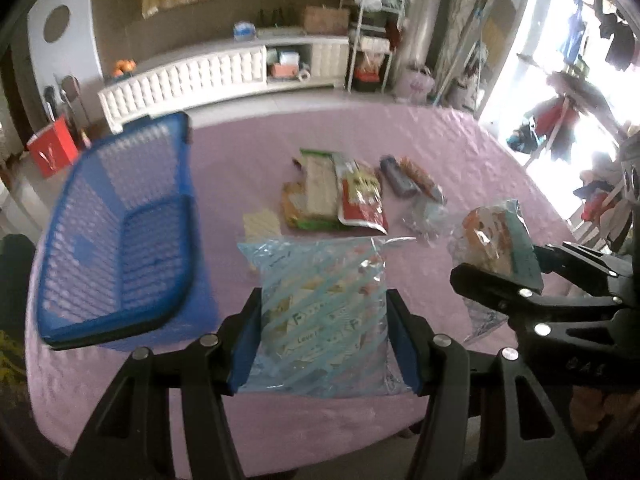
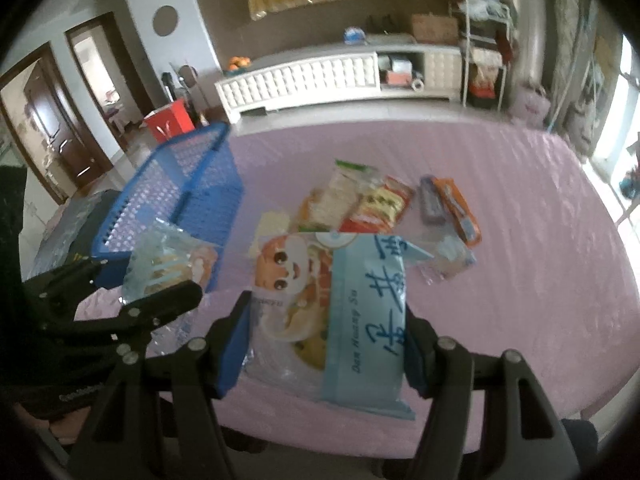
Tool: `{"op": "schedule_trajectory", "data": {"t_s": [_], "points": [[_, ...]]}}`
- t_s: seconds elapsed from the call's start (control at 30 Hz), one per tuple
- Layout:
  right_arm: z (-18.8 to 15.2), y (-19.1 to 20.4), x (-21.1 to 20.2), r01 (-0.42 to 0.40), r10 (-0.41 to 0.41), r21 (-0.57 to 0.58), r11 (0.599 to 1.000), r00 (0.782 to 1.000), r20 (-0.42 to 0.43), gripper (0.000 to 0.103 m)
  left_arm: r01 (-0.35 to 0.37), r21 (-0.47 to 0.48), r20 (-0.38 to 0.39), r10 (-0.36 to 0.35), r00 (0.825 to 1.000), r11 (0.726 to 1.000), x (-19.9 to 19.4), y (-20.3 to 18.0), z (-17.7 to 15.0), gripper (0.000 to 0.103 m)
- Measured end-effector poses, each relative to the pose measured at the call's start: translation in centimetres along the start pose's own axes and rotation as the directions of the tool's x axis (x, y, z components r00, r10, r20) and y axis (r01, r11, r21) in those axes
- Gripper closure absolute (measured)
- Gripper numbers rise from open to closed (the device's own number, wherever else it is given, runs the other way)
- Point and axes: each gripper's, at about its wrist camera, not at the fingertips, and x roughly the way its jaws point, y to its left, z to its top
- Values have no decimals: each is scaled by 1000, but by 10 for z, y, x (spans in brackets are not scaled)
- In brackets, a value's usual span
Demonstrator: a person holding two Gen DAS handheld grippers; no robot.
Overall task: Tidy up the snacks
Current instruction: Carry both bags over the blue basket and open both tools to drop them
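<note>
My left gripper [image 1: 324, 294] is shut on a clear snack bag with blue stripes [image 1: 320, 344] and holds it above the pink table. My right gripper [image 2: 328, 304] is shut on a light-blue packet with a cartoon face [image 2: 360, 320], also lifted off the cloth. Each wrist view shows the other hand's load: the right gripper [image 1: 500, 260] with its packet [image 1: 496, 232] at the right, the left gripper [image 2: 144, 278] with its bag [image 2: 168, 260] at the left. A blue mesh basket [image 1: 120, 240] [image 2: 180, 192] stands to the left with nothing visible in it.
Several more snack packets [image 1: 336, 196] [image 2: 360, 204] lie in a loose pile mid-table on the pink cloth [image 1: 460, 152]. A white low cabinet [image 2: 320, 76] runs along the far wall. A red box [image 2: 168, 120] stands on the floor behind the basket.
</note>
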Motion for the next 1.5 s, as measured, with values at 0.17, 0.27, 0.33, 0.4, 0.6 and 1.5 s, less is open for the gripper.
{"op": "schedule_trajectory", "data": {"t_s": [0.17,0.27,0.33,0.4,0.6,1.5], "points": [[13,34,-4,-36,37,-43,998,999,17,34,-12,-13,54,13,998,1000,-31,19,1,47],[24,55,-2,-61,63,-74,995,998,22,34,-33,-18,79,35,996,999,-48,38,0,47],[31,66,1,-107,108,-69,992,994,15,34,-40,-34,87,43,995,999,-54,51,0,47],[37,78,4,-141,142,-69,988,990,11,34,-51,-50,92,55,994,997,-64,65,-1,47],[57,113,16,-158,161,-128,979,987,10,34,-90,-62,119,97,988,994,-84,98,6,47],[169,151,140,-191,165,-213,958,977,-135,34,-144,-114,-4,144,990,983,1,227,102,47]]}}
